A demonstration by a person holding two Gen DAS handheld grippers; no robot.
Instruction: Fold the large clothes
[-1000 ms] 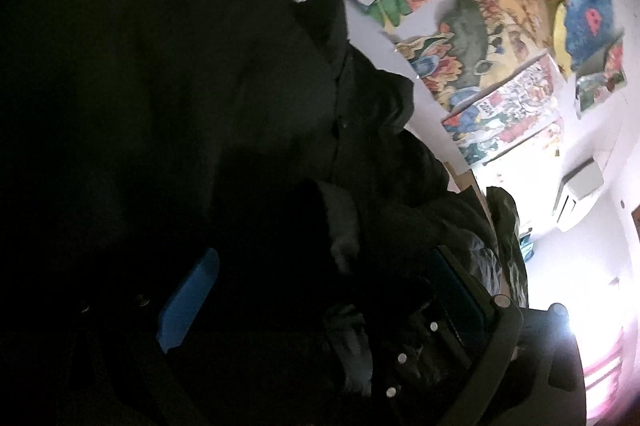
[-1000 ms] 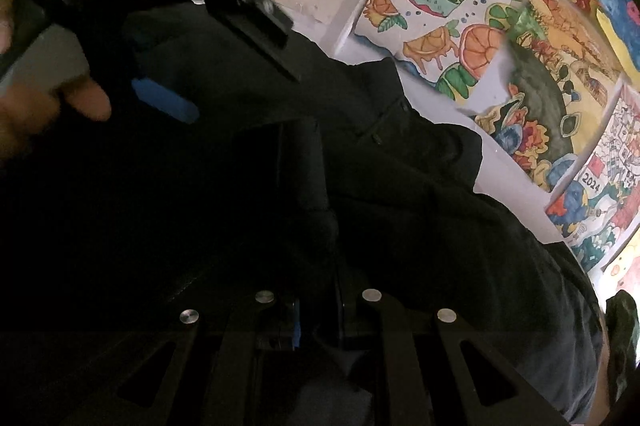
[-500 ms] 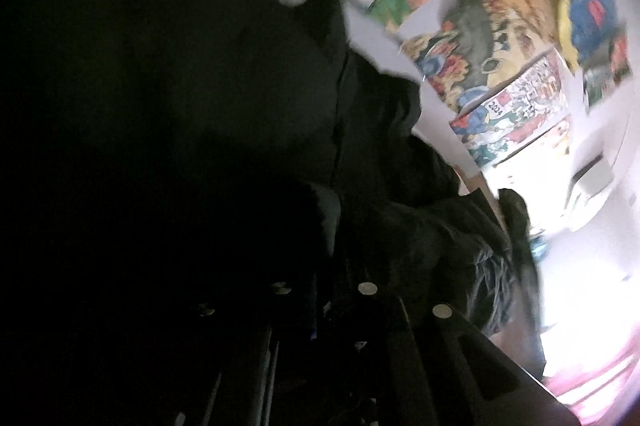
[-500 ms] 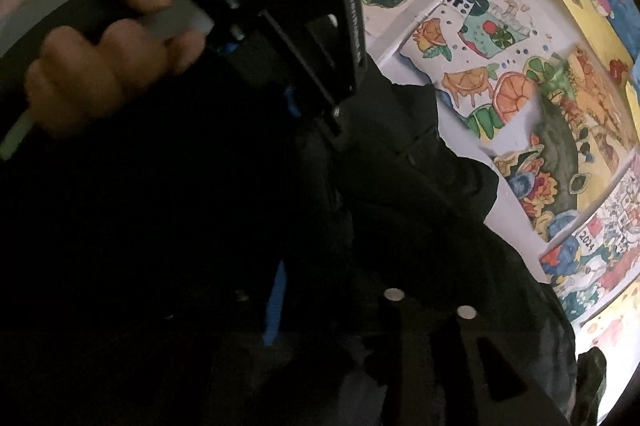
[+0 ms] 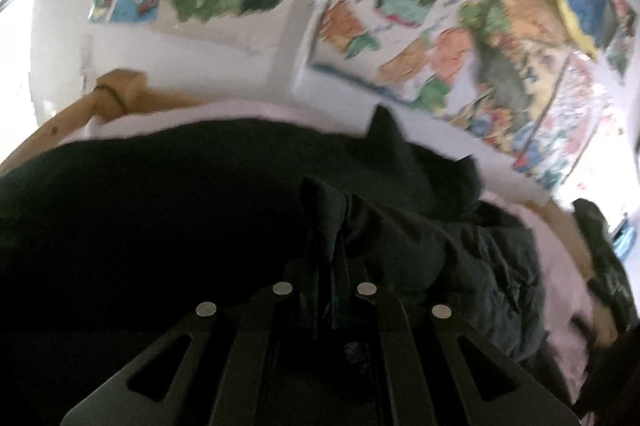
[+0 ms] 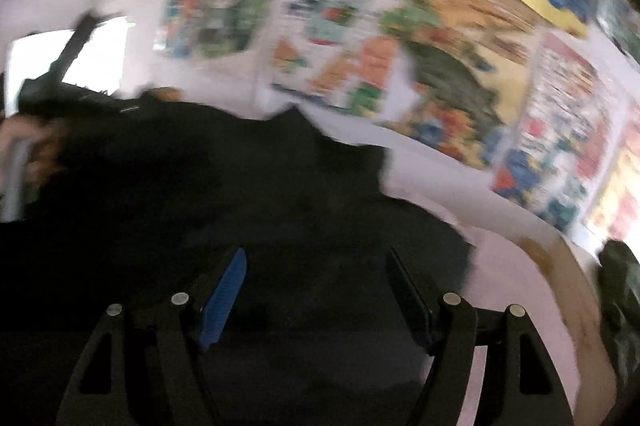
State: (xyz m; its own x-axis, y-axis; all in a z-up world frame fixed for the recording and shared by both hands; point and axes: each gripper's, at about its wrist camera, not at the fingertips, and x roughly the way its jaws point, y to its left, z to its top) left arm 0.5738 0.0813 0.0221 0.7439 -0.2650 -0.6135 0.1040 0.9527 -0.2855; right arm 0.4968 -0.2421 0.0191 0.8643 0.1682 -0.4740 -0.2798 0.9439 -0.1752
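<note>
the wall [image 5: 280, 38] behind everything is white and hung with bright drawings [image 5: 420, 26], which only tells that the work happens on a bed pushed against it. the bed [image 5: 560, 286] wears a pale pink sheet, and a wooden frame post [image 5: 116, 92] shows at its far left corner in the left wrist view.

the black garment [image 5: 180, 206], a large dark jacket or coat by the look of it, lies spread across that sheet and fills the lower half of both views. it lies flat there, i judge, so that a side can be carried over onto the rest; its collar point [image 5: 384, 122] sticks up against the wall, and a quilted fold [image 5: 480, 266] bunches toward the right.

the left gripper [image 5: 326, 290] has its jaws pressed together on a raised ridge of the black cloth, pinching it, presumably to lift or drag that edge into a fold.

the right gripper [image 6: 316, 290] has its jaws spread wide, one blue pad [image 6: 224, 294] plainly clear of the other, with nothing between them. it hovers just over the garment [image 6: 240, 186], likely free to take a fresh hold or to smooth. at the far left of this blurred view, the person's hand [image 6: 28, 150] shows on the other tool's handle.

a second dark cloth [image 6: 618, 278] sits at the bed's right edge, apart from the garment.
</note>
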